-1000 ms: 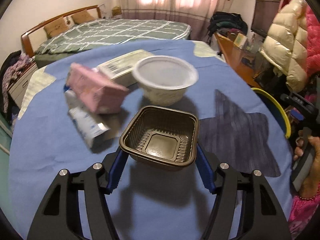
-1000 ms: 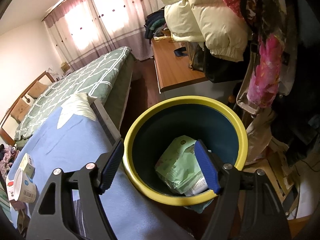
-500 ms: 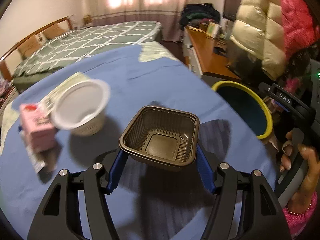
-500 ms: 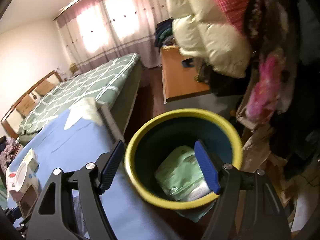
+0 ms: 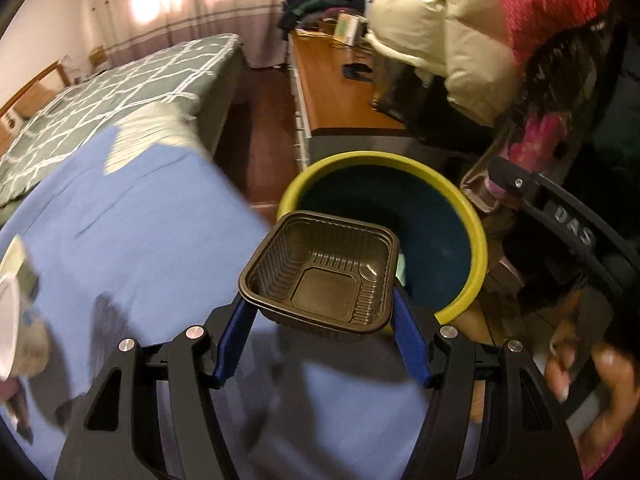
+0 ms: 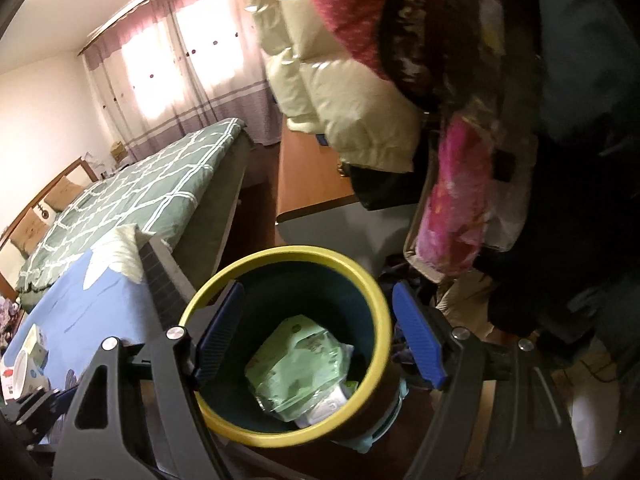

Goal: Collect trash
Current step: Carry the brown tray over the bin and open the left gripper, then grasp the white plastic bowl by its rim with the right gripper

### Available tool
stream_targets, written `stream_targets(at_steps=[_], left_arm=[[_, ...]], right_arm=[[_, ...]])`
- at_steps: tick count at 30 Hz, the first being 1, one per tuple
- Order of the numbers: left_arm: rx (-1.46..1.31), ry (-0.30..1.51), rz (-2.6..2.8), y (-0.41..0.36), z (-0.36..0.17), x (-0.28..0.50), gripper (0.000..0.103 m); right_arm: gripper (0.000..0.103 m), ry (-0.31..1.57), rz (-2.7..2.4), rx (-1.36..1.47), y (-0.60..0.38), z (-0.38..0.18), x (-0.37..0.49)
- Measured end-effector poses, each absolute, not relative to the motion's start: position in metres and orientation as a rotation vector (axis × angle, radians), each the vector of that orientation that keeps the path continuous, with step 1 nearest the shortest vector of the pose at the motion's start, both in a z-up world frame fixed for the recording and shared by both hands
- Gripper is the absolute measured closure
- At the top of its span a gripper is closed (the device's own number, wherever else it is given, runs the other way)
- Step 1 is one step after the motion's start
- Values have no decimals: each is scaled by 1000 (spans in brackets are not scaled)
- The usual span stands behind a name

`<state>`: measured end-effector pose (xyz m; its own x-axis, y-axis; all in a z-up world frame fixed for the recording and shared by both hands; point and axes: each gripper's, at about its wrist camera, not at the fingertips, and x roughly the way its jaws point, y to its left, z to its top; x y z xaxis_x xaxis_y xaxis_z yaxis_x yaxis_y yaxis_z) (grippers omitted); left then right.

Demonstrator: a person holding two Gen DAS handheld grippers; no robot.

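Left wrist view: the left gripper [image 5: 320, 312] clamps the brown plastic tray [image 5: 320, 270], which overlaps the yellow-rimmed bin [image 5: 478, 240] at its eight o'clock rim. Released here, the tray could catch that rim and tip out.

Right wrist view: the right gripper [image 6: 318, 336] is empty, fingers wide, above the bin [image 6: 384, 316] holding a green packet [image 6: 298, 368].

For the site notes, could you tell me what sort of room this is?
Most likely a home bedroom: a bed with a checked green cover, a curtained window, and coats hung above a wooden desk.
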<state>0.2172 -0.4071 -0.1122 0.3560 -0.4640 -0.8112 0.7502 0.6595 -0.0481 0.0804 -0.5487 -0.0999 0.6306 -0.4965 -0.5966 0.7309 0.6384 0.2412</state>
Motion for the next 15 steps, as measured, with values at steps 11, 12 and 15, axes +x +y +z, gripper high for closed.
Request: stream_targets(at_steps=[11, 12, 15], left_arm=[[359, 924, -768, -450, -127, 234, 17], [343, 921, -765, -444, -124, 234, 16], [318, 895, -747, -424, -114, 235, 14]], right_arm=[[30, 477, -800, 519, -569, -97, 62], [30, 480, -797, 518, -568, -98, 64], [30, 488, -779, 508, -561, -98, 69]])
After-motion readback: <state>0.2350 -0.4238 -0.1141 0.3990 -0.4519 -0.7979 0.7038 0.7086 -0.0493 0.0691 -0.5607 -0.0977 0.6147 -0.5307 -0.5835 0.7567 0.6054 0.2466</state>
